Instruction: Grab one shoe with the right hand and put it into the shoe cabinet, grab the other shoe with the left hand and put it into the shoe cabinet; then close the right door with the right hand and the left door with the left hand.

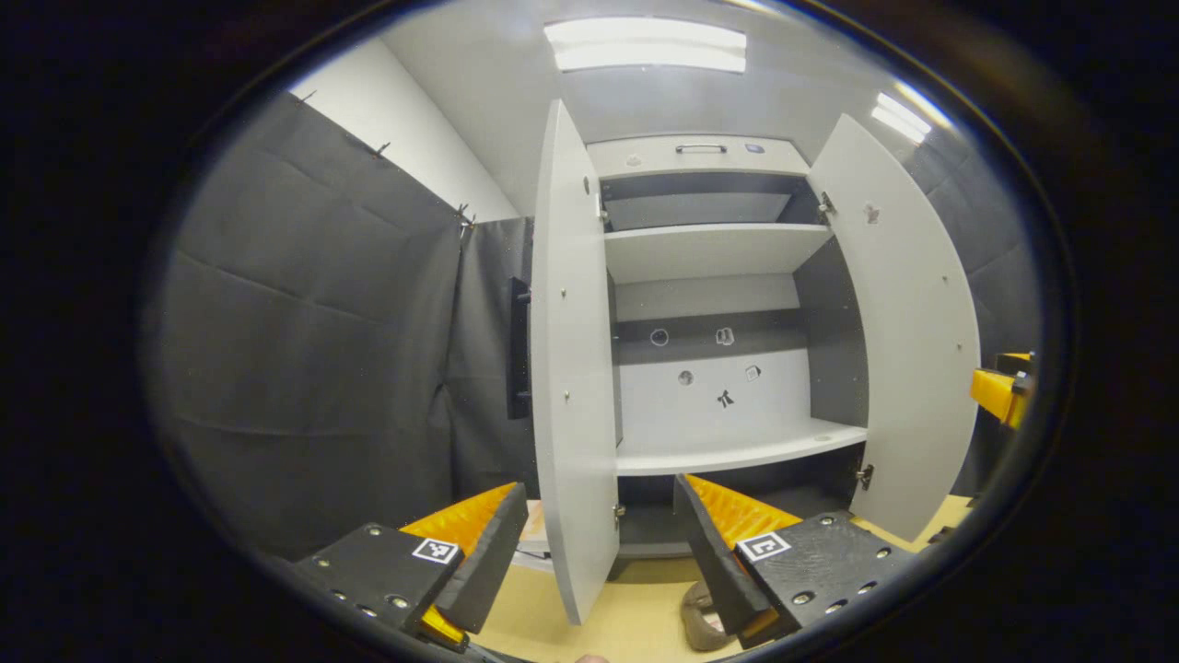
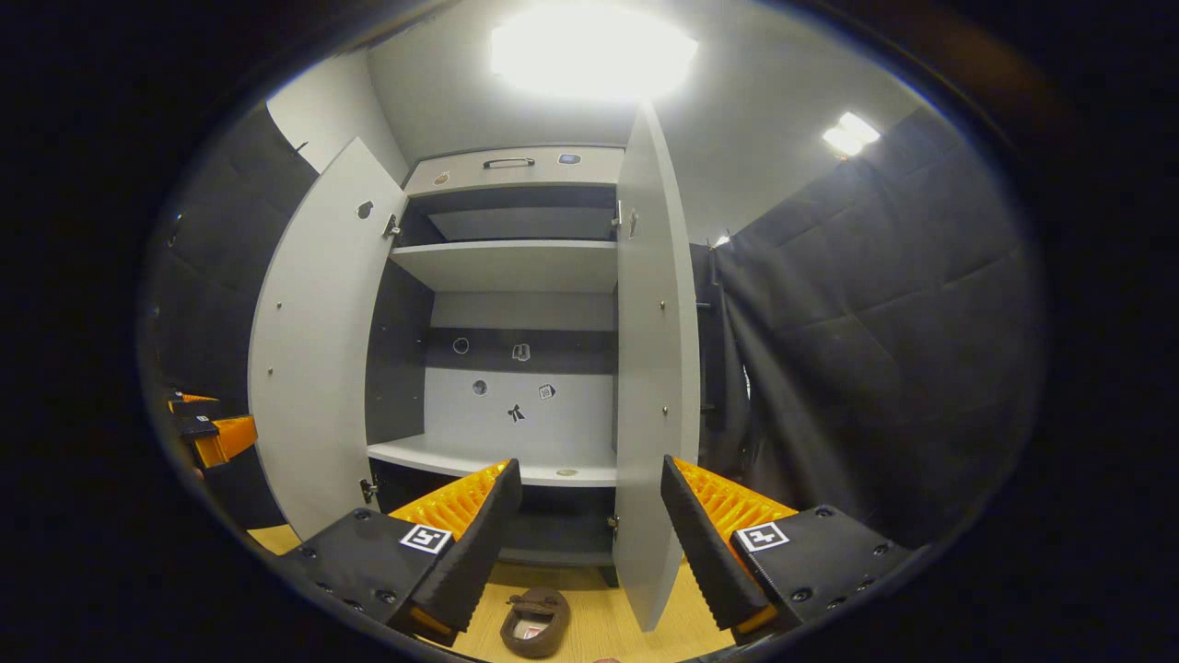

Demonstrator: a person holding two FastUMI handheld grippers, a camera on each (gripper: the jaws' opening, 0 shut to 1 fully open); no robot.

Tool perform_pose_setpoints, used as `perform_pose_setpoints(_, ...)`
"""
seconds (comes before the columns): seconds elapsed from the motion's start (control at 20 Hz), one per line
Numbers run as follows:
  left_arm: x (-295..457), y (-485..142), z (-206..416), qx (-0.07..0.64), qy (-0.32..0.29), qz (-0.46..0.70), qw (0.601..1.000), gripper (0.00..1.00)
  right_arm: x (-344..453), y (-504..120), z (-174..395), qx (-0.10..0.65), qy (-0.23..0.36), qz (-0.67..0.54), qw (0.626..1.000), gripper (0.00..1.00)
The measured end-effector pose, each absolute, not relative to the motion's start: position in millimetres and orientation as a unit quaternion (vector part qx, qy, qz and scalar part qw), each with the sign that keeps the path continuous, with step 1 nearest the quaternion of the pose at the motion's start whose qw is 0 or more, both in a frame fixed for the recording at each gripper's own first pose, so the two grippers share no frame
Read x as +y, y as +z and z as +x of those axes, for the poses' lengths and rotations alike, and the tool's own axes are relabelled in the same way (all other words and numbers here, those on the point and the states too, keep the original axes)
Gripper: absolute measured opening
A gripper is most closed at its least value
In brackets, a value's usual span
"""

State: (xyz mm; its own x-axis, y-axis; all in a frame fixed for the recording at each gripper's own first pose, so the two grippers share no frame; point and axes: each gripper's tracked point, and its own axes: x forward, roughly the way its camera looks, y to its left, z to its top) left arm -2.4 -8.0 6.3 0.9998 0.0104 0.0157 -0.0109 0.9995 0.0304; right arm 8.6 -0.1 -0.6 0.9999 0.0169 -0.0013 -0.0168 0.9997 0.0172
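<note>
The grey shoe cabinet (image 1: 709, 253) stands ahead with both doors swung wide, its left door (image 1: 571, 368) and right door (image 1: 907, 341) edge-on to me. A brown shoe (image 2: 534, 624) lies on the wooden floor just before the cabinet, low between my right gripper's fingers. In the left gripper view a brown shoe (image 1: 702, 619) peeks out beside the right finger; whether it is the same one I cannot tell. My left gripper (image 1: 599, 562) is open and holds nothing. My right gripper (image 2: 589, 543) is open too, with the right door (image 2: 649, 387) straight ahead.
Black cloth walls close in on both sides. The cabinet has a top drawer with a handle (image 1: 700, 148) and white shelves (image 2: 516, 262). Something pale and flat (image 1: 534, 539) lies on the floor behind the left door. The other gripper (image 1: 999, 391) shows at the right edge.
</note>
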Motion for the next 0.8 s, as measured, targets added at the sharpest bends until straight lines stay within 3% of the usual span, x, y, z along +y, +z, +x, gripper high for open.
perform_pose_setpoints(0.2, -10, 9, -1, -0.01, 0.007, 0.017, 1.0, 0.85, 4, -5, 16, 0.005, 0.015, 0.009, 1.0, 0.92)
perform_pose_setpoints(0.35, -10, 9, 1, -0.01, 0.008, 0.016, 1.0, 0.85, 10, -14, 27, 0.016, 0.022, 0.003, 1.0, 0.96)
perform_pose_setpoints(0.4, -9, 9, 1, -0.011, 0.01, 0.017, 1.0, 0.85, 13, -19, 31, 0.023, 0.024, -0.002, 0.999, 0.92)
perform_pose_setpoints(0.45, -7, 9, 1, -0.011, 0.012, 0.018, 1.0, 0.85, 16, -24, 34, 0.03, 0.028, -0.007, 0.999, 0.96)
perform_pose_setpoints(0.5, -7, 8, 1, -0.01, 0.014, 0.019, 1.0, 1.0, 20, -30, 38, 0.038, 0.034, -0.01, 0.999, 0.93)
perform_pose_setpoints(0.8, 4, 5, -4, -0.005, 0.031, 0.026, 0.999, 1.0, 50, -73, 55, 0.088, 0.077, -0.017, 0.993, 0.96)
